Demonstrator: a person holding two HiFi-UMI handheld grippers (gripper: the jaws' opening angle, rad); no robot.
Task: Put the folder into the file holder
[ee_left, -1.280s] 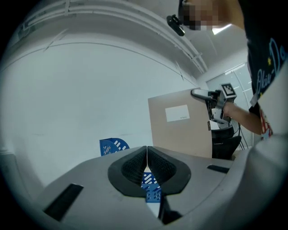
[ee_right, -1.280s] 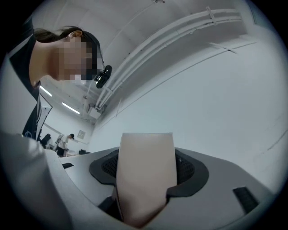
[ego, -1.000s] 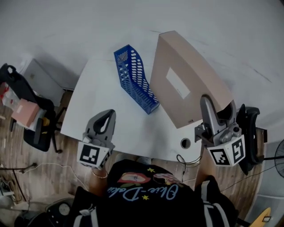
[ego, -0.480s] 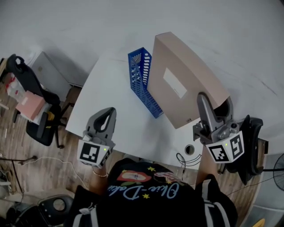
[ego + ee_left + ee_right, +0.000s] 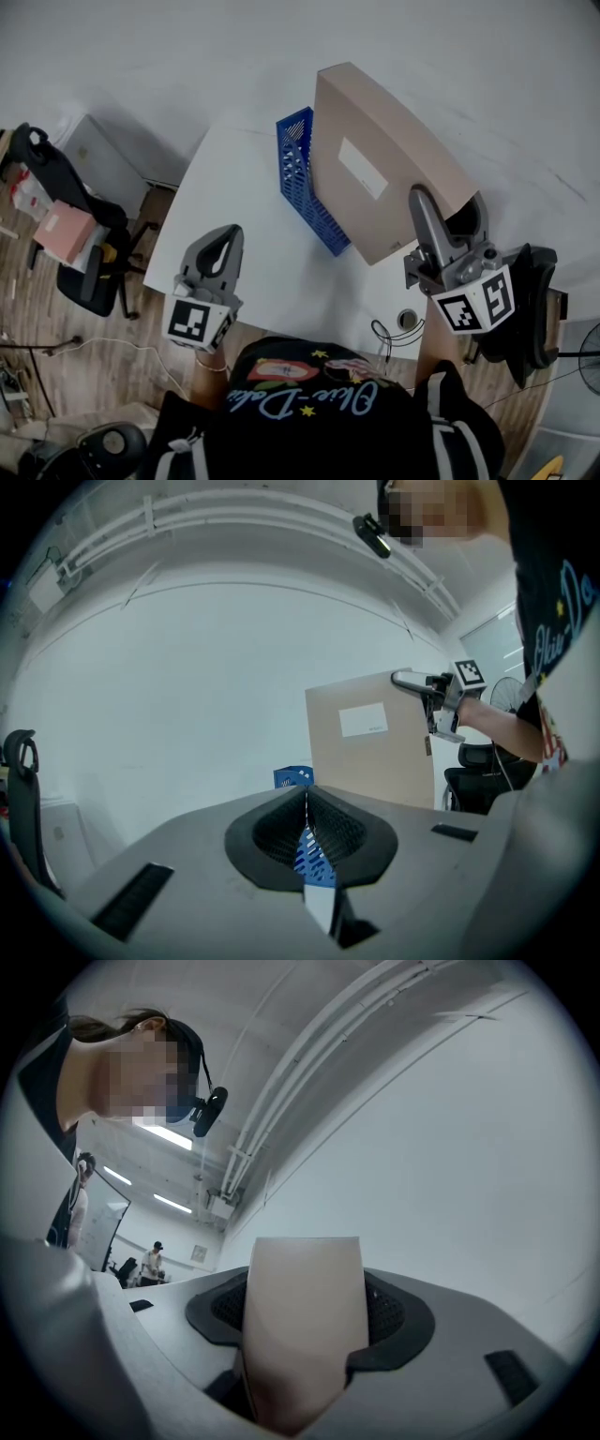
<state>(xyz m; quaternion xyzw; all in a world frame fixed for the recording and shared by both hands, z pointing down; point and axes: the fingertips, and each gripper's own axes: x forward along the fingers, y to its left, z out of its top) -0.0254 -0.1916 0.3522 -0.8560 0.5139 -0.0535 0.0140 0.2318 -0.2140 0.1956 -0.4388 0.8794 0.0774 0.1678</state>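
Right gripper (image 5: 422,204) raised, clamping upright folder (image 5: 403,155)

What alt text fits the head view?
The right claw grips a tan folder by its near corner, holding it tilted beside a blue file holder on a white table. The left claw, shut and empty, hovers at the table's near edge.
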